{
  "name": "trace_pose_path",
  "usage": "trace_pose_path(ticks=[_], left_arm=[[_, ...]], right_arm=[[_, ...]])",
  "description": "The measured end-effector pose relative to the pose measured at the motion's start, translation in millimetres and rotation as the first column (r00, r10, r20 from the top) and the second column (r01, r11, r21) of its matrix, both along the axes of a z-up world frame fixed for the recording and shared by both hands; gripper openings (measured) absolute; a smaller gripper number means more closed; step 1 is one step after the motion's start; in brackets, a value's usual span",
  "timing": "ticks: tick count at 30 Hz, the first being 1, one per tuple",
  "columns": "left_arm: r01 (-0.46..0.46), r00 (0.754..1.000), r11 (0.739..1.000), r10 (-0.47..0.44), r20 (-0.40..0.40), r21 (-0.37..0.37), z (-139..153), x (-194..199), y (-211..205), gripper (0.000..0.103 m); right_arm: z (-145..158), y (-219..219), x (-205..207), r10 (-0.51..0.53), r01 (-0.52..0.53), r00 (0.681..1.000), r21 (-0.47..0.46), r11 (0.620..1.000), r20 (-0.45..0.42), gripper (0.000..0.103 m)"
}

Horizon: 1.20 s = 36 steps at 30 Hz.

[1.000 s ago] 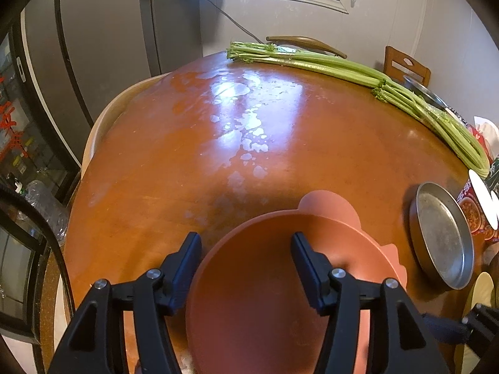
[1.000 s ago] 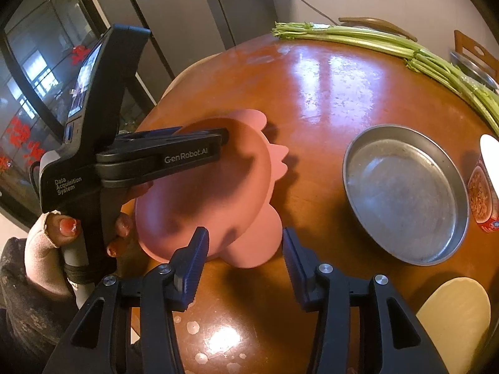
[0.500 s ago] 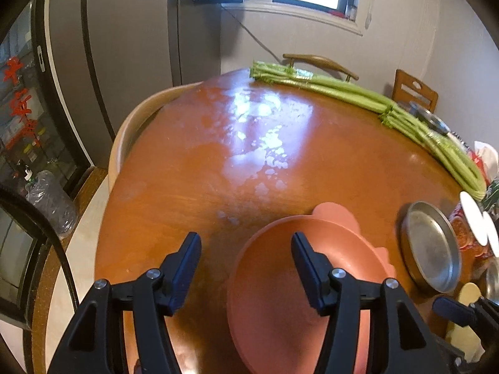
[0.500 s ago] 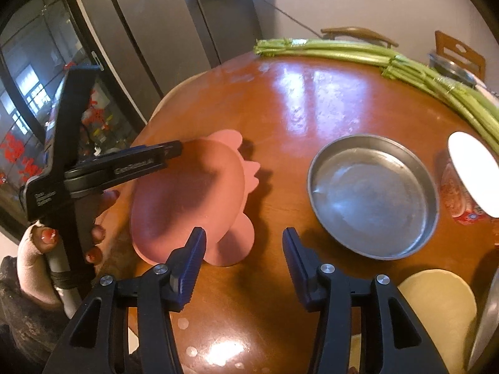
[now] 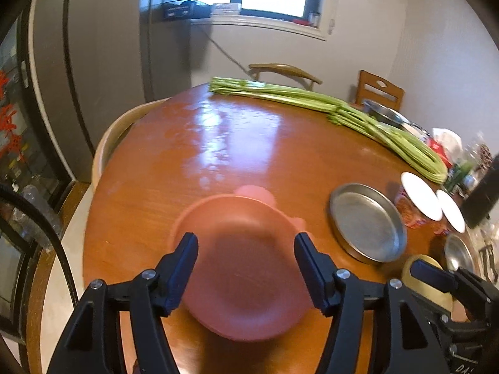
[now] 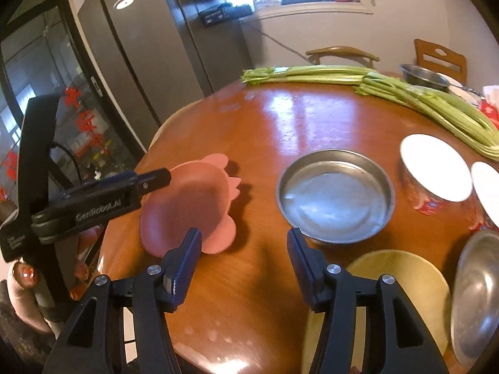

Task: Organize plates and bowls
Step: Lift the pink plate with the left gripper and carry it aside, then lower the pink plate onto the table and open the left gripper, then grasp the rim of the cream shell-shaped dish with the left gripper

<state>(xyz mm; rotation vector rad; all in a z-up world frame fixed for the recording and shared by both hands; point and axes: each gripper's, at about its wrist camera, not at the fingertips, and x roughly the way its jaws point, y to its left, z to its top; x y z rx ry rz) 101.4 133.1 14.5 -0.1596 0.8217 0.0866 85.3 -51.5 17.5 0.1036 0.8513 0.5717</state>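
While the left gripper (image 5: pixel 246 257) hung with jaws apart above the pink bowl (image 6: pixel 187 208) near the table's (image 6: pixel 296 124) left edge, the right gripper (image 6: pixel 244 257), jaws likewise apart, hovered beside the steel plate (image 6: pixel 335 196).

Celery (image 5: pixel 340 109) across the wooden table (image 5: pixel 249 146) — chairs (image 5: pixel 379 90) behind

Left wrist view: above the table's (image 5: pixel 237 143) near-left edge, facing the far edge. Right wrist view: alongside, further right. Shared: pink plate (image 5: pixel 246 268) (image 6: pixel 187 205), steel pan (image 5: pixel 368 227) (image 6: pixel 333 196).
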Motion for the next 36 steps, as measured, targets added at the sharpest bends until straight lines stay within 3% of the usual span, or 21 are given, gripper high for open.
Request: trace_pose_path(ticks=[18, 36], left_arm=[[0.252, 0.968, 0.967, -0.251, -0.027, 0.027, -5.0, -14.6, -115.0, 0.064], [0.36, 0.928, 0.933, -0.355, -0.11, 0.029, -31.8, -9.3, -161.3, 0.064]], right_arm=[[-1.9, -93.0, -48.3, -0.151, 0.15, 0.988, 0.01, 0.989, 0.021, 0.061], [-30.1, -151.5, -74.4, -0.252, 0.25, 0.967, -0.041, 0.967, -0.039, 0.062]])
